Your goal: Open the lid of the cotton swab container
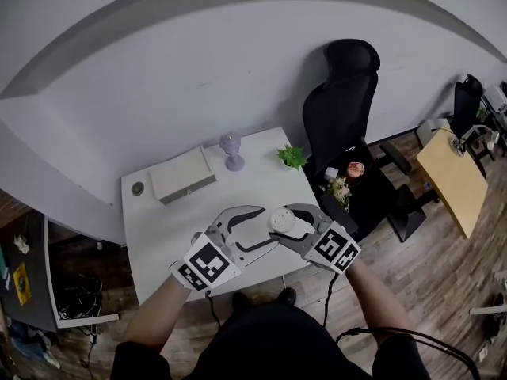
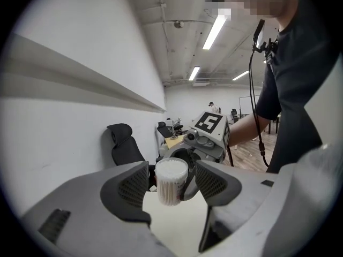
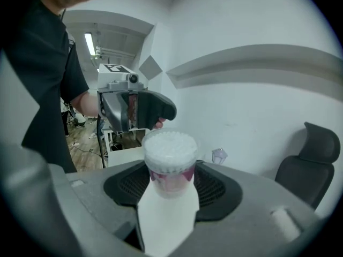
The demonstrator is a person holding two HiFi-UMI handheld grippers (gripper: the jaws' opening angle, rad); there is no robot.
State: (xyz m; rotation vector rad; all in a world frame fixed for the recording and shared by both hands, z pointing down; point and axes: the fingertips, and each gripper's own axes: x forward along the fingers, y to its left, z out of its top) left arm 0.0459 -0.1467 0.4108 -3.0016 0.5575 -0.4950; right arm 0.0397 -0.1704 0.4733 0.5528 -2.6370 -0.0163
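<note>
Right gripper view: my right gripper (image 3: 171,185) clamps the cotton swab container (image 3: 170,155) upright. Head view shows my left gripper (image 1: 261,228) at its nine o'clock, jaws apart.

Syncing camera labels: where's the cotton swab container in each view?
Head view: cotton swab container just below centre, over the table's near edge, clamped in the right gripper.
Left gripper view: low centre, framed by the left gripper, whose jaws stand apart and clear of it.
Right gripper view: centre, between that gripper's jaws.
Shared landmark: black office chair, mid-left in the left gripper view, far right in the right gripper view.
</note>
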